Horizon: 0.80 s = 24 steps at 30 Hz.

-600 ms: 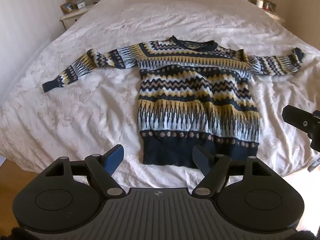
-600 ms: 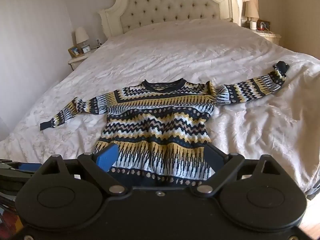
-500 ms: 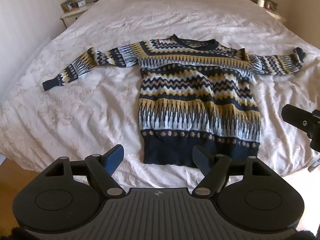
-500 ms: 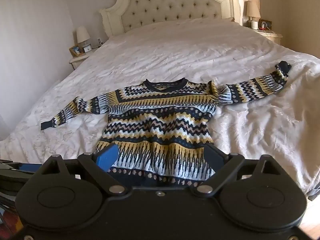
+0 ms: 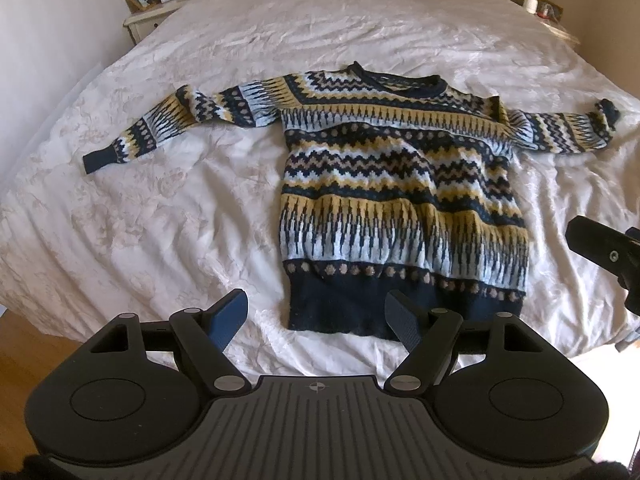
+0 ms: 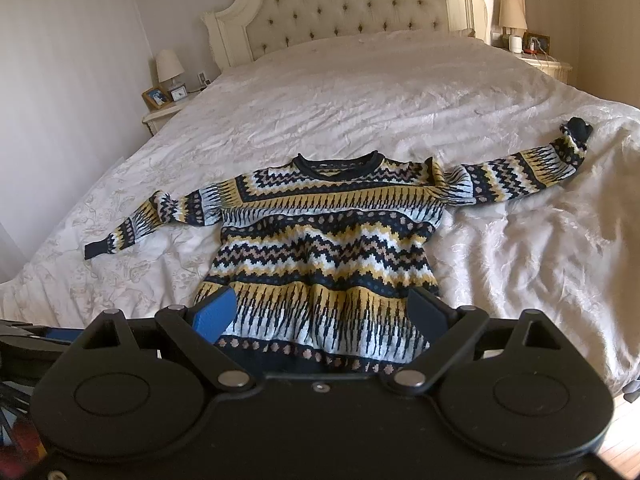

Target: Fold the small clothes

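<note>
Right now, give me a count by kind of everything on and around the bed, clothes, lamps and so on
Sweater spread flat on the bed: 1
Nightstands: 2
Lamps: 2
Picture frames: 2
Small clock: 1
Open grippers, left and right: 2
Total: 10, plus the bed. Other small nightstand items are too blurred to count.

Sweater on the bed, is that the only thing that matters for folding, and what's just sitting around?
For the job: sweater, left gripper, right gripper, both open, and the bed under it.
Just around: lamp, photo frame, headboard.
</note>
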Motion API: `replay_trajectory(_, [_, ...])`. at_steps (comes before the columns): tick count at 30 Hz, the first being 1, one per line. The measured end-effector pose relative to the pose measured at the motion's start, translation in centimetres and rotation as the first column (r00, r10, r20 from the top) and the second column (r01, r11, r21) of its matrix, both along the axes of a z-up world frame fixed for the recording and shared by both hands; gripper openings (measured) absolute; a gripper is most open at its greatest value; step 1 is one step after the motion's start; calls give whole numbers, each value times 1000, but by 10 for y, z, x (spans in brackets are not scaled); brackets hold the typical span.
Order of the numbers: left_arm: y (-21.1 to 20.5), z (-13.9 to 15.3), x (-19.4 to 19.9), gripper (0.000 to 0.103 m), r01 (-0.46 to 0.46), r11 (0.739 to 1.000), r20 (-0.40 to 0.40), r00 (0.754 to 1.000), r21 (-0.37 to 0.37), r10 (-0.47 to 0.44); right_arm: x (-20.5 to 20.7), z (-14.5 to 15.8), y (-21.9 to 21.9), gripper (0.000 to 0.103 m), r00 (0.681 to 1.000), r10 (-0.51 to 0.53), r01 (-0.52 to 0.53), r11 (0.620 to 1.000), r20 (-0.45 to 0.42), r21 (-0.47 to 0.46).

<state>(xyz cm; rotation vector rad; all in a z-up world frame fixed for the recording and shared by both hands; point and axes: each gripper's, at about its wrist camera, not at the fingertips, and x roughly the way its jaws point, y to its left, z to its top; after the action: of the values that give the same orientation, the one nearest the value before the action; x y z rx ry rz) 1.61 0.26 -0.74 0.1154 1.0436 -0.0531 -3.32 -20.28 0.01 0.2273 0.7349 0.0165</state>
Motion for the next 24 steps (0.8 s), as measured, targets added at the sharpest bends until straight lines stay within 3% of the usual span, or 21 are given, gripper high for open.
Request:
replay_trajectory(8, [-3, -7, 7, 75, 0, 1000, -14, 1000, 26, 0, 10, -4, -3, 93, 1000, -6, 6, 1000, -16, 4])
replay_trajectory(24, [-5, -7, 22, 75, 19, 999, -58, 998, -29, -21, 27, -9, -6, 93, 999, -20, 21, 1000, -42, 13])
